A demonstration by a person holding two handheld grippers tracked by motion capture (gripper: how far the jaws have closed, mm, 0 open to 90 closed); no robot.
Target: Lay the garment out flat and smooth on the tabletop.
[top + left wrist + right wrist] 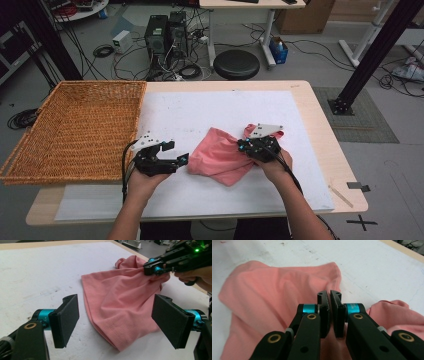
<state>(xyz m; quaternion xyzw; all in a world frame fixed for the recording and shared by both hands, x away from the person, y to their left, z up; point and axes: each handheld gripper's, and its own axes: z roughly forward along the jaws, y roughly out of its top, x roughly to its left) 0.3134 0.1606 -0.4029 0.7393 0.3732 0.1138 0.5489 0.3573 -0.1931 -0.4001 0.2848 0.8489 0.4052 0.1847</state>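
Crumpled pink cotton cloth (222, 156) at table centre; right gripper (248, 148) clamps its 3 o'clock edge; left gripper (181, 160) at 9 o'clock, jaws apart, empty.

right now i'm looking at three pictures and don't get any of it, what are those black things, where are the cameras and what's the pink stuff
A person sits at a table holding a black two-jaw gripper in each hand. One camera looks down from above; the other two ride on the grippers and look along their jaws. A pink cloth lies crumpled on a white sheet, with a wicker basket to the left. The right gripper is shut on a fold of the cloth. The left gripper is open beside the cloth, holding nothing.
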